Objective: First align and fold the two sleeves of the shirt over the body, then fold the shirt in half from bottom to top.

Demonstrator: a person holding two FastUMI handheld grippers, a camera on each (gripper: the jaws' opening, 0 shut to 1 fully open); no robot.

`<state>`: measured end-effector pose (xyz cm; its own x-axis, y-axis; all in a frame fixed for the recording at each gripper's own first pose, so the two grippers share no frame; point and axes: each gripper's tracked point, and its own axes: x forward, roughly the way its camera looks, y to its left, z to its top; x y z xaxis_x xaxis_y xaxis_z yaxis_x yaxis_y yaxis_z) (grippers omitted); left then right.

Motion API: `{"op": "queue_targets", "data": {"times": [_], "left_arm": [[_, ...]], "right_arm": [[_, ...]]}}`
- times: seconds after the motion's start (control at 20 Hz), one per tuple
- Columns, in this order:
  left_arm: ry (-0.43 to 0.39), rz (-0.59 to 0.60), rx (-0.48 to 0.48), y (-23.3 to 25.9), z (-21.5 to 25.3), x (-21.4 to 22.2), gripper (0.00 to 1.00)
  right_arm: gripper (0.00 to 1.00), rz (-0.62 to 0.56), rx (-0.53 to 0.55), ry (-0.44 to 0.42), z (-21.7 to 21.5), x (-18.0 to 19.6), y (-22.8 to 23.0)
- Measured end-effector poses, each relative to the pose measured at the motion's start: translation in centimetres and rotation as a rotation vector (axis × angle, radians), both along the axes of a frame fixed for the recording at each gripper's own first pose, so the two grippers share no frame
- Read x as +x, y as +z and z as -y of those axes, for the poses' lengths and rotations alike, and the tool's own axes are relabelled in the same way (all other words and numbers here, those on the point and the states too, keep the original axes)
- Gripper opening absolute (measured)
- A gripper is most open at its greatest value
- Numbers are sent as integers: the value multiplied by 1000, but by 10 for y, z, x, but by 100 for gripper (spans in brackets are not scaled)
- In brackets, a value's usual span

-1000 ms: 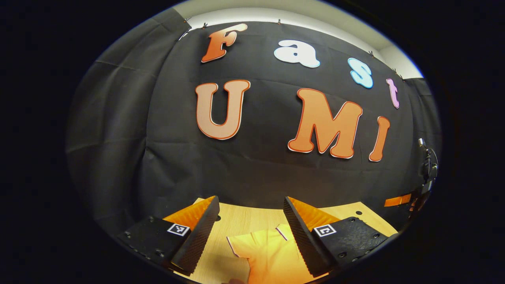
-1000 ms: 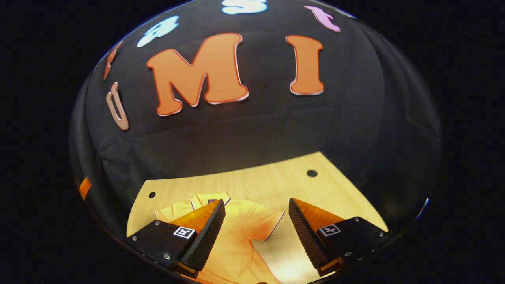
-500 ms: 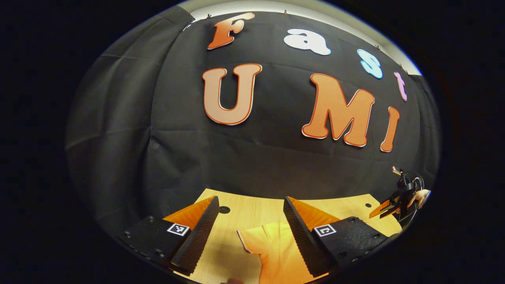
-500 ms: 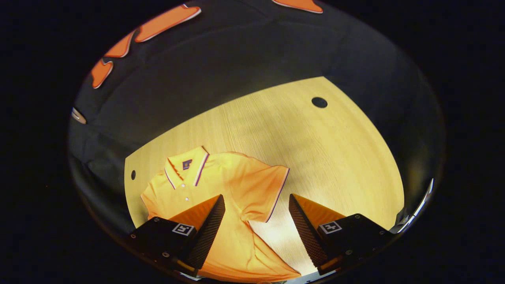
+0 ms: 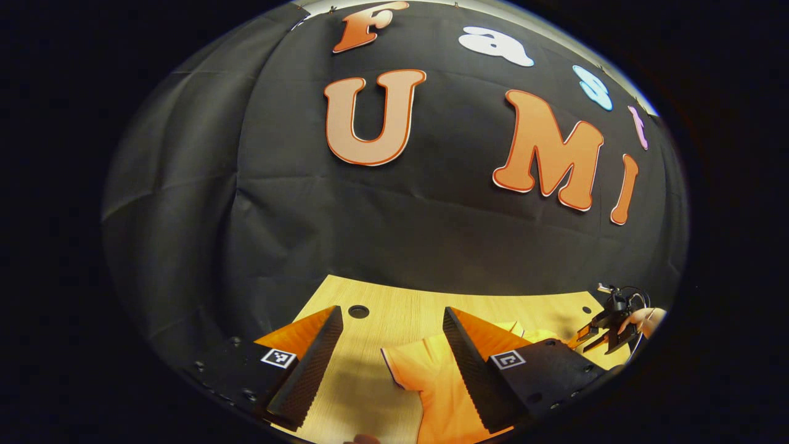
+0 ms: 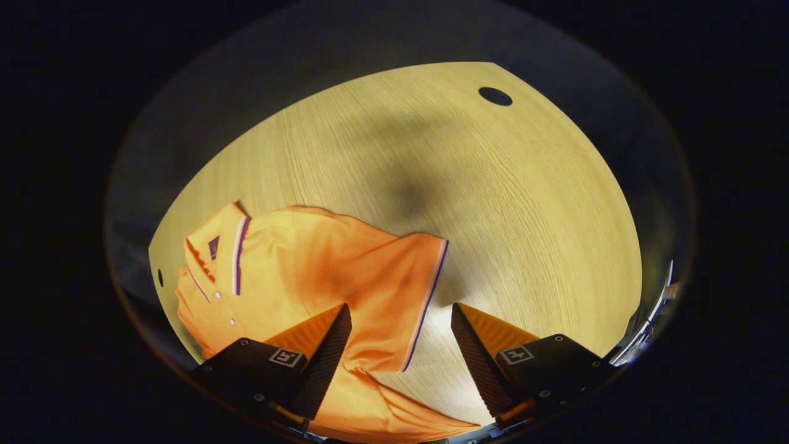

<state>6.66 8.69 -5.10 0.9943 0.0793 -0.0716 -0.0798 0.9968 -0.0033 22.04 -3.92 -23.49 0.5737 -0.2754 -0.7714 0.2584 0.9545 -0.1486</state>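
An orange polo shirt [image 6: 296, 271] lies flat on the wooden table [image 6: 505, 203], its collar [image 6: 212, 253] to the left in the right gripper view. Its right sleeve [image 6: 404, 283], with a striped cuff, spreads out toward the middle. My right gripper [image 6: 399, 308] hovers open just over that sleeve, with the cuff edge between its fingers. In the left gripper view the other sleeve [image 5: 425, 376] lies on the table below my left gripper [image 5: 391, 309], which is open and holds nothing. Farther off at the right edge of that view is the right gripper [image 5: 601, 336] in a hand [image 5: 647, 317].
Black cloth walls close the table's far side. The tabletop has round holes near its back corners [image 6: 495, 96] [image 5: 358, 311]. Bare wood stretches beyond and to the right of the shirt [image 6: 524, 246].
The right gripper has tipped down and come closer to the shirt, so the sleeve now lies between its fingers. The left gripper has tilted down a little, showing more table.
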Motion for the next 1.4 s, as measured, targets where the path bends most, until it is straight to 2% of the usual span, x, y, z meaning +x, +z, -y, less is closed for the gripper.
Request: {"op": "queue_targets", "data": {"times": [0.2,0.55,0.6,0.65,0.7,0.75,0.8,0.85,0.9,1.0,1.2,1.4], "left_arm": [[36,-12,18,-6,-14,5,98],[70,-19,-5,-12,-24,2,98],[74,-18,-7,-12,-24,2,98],[75,-19,-9,-12,-25,1,98],[73,-22,-12,-13,-24,1,98],[72,-23,-13,-14,-25,0,98],[70,-23,-15,-14,-25,0,98],[70,-22,-18,-14,-25,-1,98],[70,-22,-19,-14,-25,-1,98],[67,-17,-20,-13,-25,-1,98],[55,4,-21,-10,-25,-4,98],[40,22,-23,-7,-24,-6,98]], "right_arm": [[99,-2,-17,-29,5,7,-10],[84,28,-19,-34,2,12,-13],[78,41,-11,-53,2,13,-12],[55,56,5,-75,3,13,-11],[51,62,19,-90,3,12,-10],[23,70,20,-82,4,11,-10],[22,82,19,-66,4,12,-8],[9,106,41,-61,1,15,-8],[5,137,71,-48,-3,16,-5],[5,175,119,-6,-13,17,-3],[5,247,126,18,-20,11,24],[4,313,60,114,-41,2,55]]}}
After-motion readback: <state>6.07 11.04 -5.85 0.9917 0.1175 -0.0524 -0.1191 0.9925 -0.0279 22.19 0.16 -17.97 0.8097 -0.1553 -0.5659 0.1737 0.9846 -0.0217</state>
